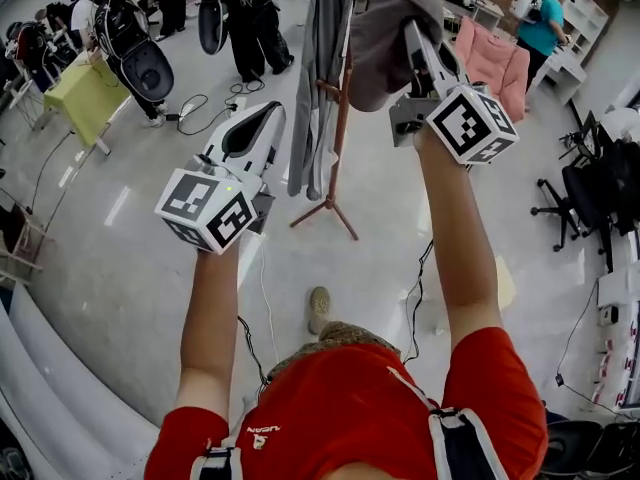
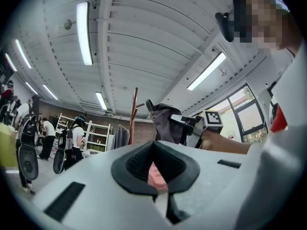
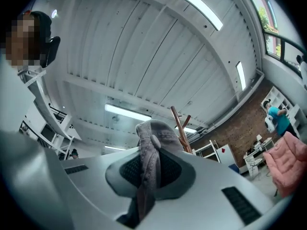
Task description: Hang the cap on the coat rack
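My right gripper (image 1: 412, 30) is raised high and shut on a grey cap (image 1: 380, 38), which hangs from its jaws right beside the top of the brown wooden coat rack (image 1: 340, 128). In the right gripper view the cap (image 3: 153, 131) is pinched between the black pads, and the rack's top pegs (image 3: 180, 126) stand just behind it. My left gripper (image 1: 268, 113) is lower and to the left of the rack, shut with nothing in it. From the left gripper view the cap (image 2: 165, 121) hangs just right of the pole (image 2: 133, 114).
A grey garment (image 1: 322, 68) hangs on the rack's left side. Cables (image 1: 200, 108) lie on the floor by a yellow-green table (image 1: 85, 93). People stand at the back. A pink seat (image 1: 495, 60) is at the back right, black office chairs (image 1: 590, 198) at the right.
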A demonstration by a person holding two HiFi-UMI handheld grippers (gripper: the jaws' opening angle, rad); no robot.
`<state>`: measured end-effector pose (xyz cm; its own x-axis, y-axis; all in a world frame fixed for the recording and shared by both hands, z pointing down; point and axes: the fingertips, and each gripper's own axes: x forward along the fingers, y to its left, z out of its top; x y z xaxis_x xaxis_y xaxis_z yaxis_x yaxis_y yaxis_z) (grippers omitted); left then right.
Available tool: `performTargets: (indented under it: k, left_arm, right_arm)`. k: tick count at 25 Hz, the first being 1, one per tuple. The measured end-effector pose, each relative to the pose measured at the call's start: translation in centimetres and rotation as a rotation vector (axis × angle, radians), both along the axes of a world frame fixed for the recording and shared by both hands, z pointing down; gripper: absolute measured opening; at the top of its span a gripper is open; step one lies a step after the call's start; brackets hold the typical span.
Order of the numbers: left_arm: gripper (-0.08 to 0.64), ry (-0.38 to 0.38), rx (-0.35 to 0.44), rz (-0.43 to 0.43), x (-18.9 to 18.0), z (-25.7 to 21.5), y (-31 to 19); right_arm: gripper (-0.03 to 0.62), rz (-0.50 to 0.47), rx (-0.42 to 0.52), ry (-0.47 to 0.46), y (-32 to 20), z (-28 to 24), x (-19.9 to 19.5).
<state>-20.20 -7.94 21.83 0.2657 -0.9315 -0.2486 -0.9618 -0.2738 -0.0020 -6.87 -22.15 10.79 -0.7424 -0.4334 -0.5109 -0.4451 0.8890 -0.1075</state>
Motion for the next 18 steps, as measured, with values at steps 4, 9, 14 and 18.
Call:
performTargets:
  k: [4,9,14,18]
  left_arm:
    - [0.008,-0.013,0.014,0.007,-1.9,-1.1,-3.2]
    - [0.008,-0.05,0.031,0.016,-4.3,-3.5,-8.0]
    - [0.008,-0.062,0.035,0.031,-6.1,-4.2,-12.9]
    - [0.008,-0.051,0.032,0.057,-6.4,-3.9,-15.9]
  right_arm:
    - [0.035,0.026,0.035,-0.028,-3.4,-2.2,-1.2]
    - [0.035,0.081,0.056,-0.041,-8.2,-4.6,-2.9]
    - [0.035,0.127,0.078,-0.012,-12.7,-5.6,-4.6]
    - [0.035,0.147,0.07,0.007,-15.2,-5.1,-5.3]
